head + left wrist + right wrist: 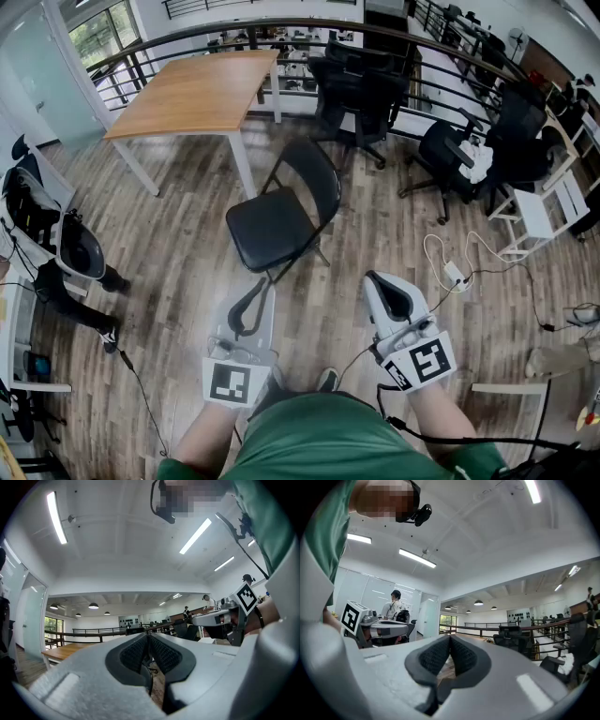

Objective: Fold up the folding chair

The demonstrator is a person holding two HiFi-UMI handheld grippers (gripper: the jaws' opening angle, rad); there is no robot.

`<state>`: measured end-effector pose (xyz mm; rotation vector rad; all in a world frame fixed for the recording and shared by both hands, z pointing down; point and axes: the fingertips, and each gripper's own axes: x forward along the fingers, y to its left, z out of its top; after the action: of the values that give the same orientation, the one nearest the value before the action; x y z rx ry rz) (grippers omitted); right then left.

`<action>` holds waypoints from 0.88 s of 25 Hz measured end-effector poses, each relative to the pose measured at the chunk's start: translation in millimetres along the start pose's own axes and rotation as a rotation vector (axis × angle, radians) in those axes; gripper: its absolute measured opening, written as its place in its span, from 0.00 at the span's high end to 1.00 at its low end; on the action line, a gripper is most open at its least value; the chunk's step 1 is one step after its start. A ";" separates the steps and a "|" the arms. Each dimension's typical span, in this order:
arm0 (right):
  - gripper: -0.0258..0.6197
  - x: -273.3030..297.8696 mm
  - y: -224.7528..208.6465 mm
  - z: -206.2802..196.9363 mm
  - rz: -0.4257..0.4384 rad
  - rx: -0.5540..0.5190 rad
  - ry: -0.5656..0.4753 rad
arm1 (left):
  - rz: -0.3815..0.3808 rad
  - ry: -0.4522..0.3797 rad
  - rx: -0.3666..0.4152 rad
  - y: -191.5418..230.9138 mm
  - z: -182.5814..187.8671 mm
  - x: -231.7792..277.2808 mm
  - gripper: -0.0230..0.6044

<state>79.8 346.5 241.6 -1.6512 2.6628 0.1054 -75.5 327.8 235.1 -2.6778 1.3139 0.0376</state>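
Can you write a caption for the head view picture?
Both shut, left gripper and right gripper face the unfolded chair.

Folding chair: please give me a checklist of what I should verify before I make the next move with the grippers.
1. Folding chair stands unfolded: ok.
2. Seat bare: ok.
3. Left gripper open for a grasp: not ok, shut and empty.
4. Right gripper open for a grasp: not ok, shut and empty.
5. Space behind the chair: cannot tell, a leg of the wooden table stands close.
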 end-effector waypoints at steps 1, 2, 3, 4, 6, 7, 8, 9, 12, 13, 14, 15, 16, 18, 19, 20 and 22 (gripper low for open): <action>0.96 -2.7 -1.6 1.1 0.003 -0.002 -0.001 | 0.003 0.002 0.000 -2.7 0.9 0.3 0.94; 0.96 -5.3 -3.2 1.9 0.005 -0.004 -0.001 | 0.006 0.003 -0.001 -5.3 1.7 0.6 0.94; 0.96 -7.8 -4.9 2.5 0.007 -0.006 -0.001 | 0.009 0.005 -0.002 -7.7 2.4 1.1 0.94; 0.96 -10.1 -6.7 2.6 0.008 -0.007 -0.001 | 0.011 0.007 -0.003 -9.9 2.8 1.6 0.94; 0.96 -14.3 -10.8 1.6 0.009 -0.006 0.002 | 0.017 0.009 -0.001 -14.4 3.3 2.7 0.94; 0.96 -16.4 -13.2 0.4 0.010 -0.004 0.003 | 0.021 0.010 0.001 -16.9 3.3 3.3 0.94; 0.95 -18.4 -15.8 -1.0 0.011 0.002 0.005 | 0.025 0.012 0.006 -19.6 3.2 3.9 0.94; 0.96 -20.2 -18.5 -2.3 0.013 0.011 0.007 | 0.029 0.014 0.011 -22.3 3.0 4.5 0.94; 0.96 -26.2 -27.2 -6.4 0.025 0.060 0.009 | 0.041 0.028 0.011 -30.2 0.6 6.0 0.94; 0.95 -29.0 -30.5 -9.1 0.027 0.074 0.012 | 0.047 0.036 0.004 -33.2 -1.8 5.6 0.94; 0.96 -32.1 -33.8 -12.7 0.027 0.085 0.017 | 0.053 0.047 -0.004 -36.3 -5.3 4.6 0.94; 0.96 -34.8 -37.1 -17.1 0.026 0.093 0.023 | 0.058 0.058 -0.011 -39.1 -9.5 3.4 0.94; 0.95 -37.0 -40.3 -21.5 0.024 0.101 0.031 | 0.064 0.069 -0.017 -41.1 -14.0 2.2 0.94; 0.96 -39.3 -45.3 -28.5 0.020 0.119 0.045 | 0.073 0.089 -0.021 -41.3 -23.3 -0.2 0.94; 0.95 -39.5 -47.1 -30.9 0.020 0.127 0.051 | 0.079 0.097 -0.020 -39.2 -27.6 -1.3 0.94; 0.96 -38.8 -48.7 -32.9 0.019 0.134 0.056 | 0.085 0.105 -0.023 -36.1 -30.9 -1.6 0.94; 0.96 -34.0 -52.2 -37.5 0.015 0.149 0.067 | 0.099 0.118 -0.035 -27.8 -35.4 -0.1 0.94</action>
<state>142.8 351.5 277.6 -1.6173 2.6573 -0.1470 -55.2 339.2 273.7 -2.6788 1.4930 -0.0876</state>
